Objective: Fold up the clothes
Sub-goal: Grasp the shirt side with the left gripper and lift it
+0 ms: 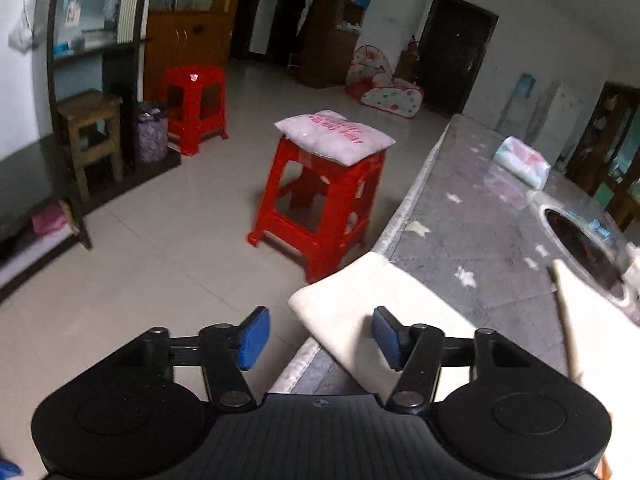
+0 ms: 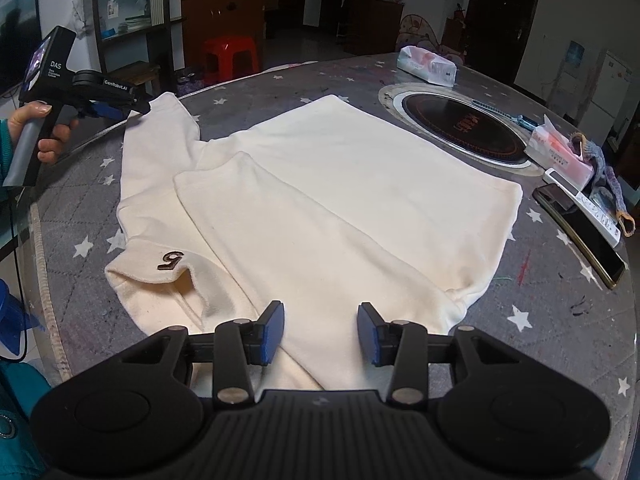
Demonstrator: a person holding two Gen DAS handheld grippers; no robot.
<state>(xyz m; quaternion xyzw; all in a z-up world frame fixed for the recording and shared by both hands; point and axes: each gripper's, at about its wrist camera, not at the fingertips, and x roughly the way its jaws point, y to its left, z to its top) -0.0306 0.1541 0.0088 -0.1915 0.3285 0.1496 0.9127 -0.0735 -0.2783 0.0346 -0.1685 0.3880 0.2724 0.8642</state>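
Note:
A cream sweater (image 2: pixel 320 200) lies on the grey star-patterned table (image 2: pixel 540 312), one side folded over the body, with a brown "6" mark (image 2: pixel 171 261) on its near left part. My right gripper (image 2: pixel 321 334) is open and empty just above the sweater's near edge. My left gripper (image 1: pixel 320 338) is open at the table's edge, over the end of a cream sleeve (image 1: pixel 360 312). In the right wrist view the left gripper (image 2: pixel 132 109) sits at the sleeve's far left tip, held by a hand.
An induction hob (image 2: pixel 464 130) is set in the table. A tissue pack (image 2: pixel 426 65), a phone (image 2: pixel 580 236), a remote (image 2: pixel 584 208) and a pink box (image 2: pixel 560 156) lie along the right. Red stools (image 1: pixel 320 200) stand on the floor beyond the table edge.

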